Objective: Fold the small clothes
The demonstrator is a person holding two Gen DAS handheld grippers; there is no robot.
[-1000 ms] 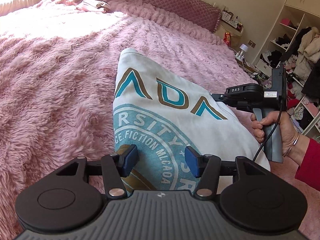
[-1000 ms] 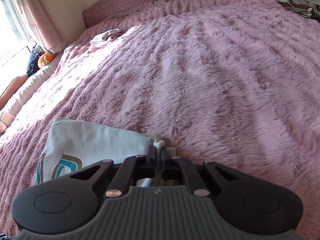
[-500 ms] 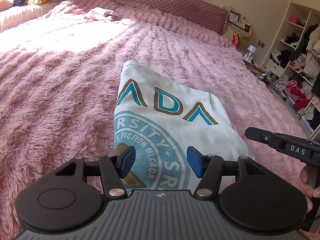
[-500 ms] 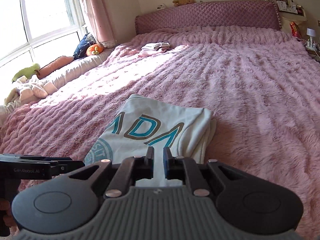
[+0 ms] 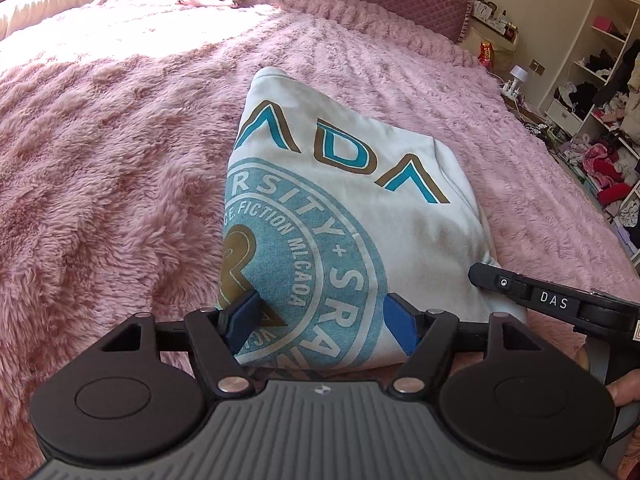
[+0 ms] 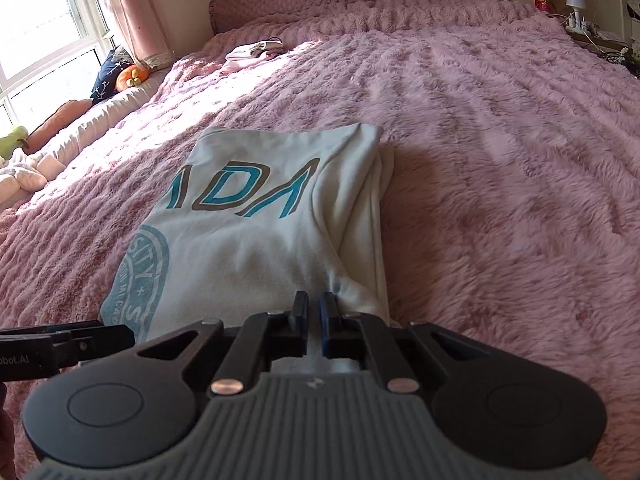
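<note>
Fig.: fold status, both wrist views. We found the pale printed top [image 5: 344,184] lying on the pink fleece bed cover [image 5: 100,160], near the bed's near edge, already reduced to a compact rectangle w/ its print (teal letters, round seal) facing up. In the right wrist view its right side [image 6: 360,208] showed several stacked layers, i.e. sides turned in and at least one fold made. We judged the folding of this item essentially done; what's left was perhaps a final squaring of the slightly uneven right edge, then the next garment.

Left tool [image 5: 324,316]: blue pads spread wide and opening further, hovering over the near hem; cloth showed between them but neither pad pressed on it.

Right tool [image 6: 314,312]: pads pressed together, nothing visibly pinched, tips at the near right corner of the top; contact w/ cloth unclear.

A second small heap of clothes [image 6: 256,50] lay far up the bed nr the headboard; folded or not, we couldn't tell.
</note>
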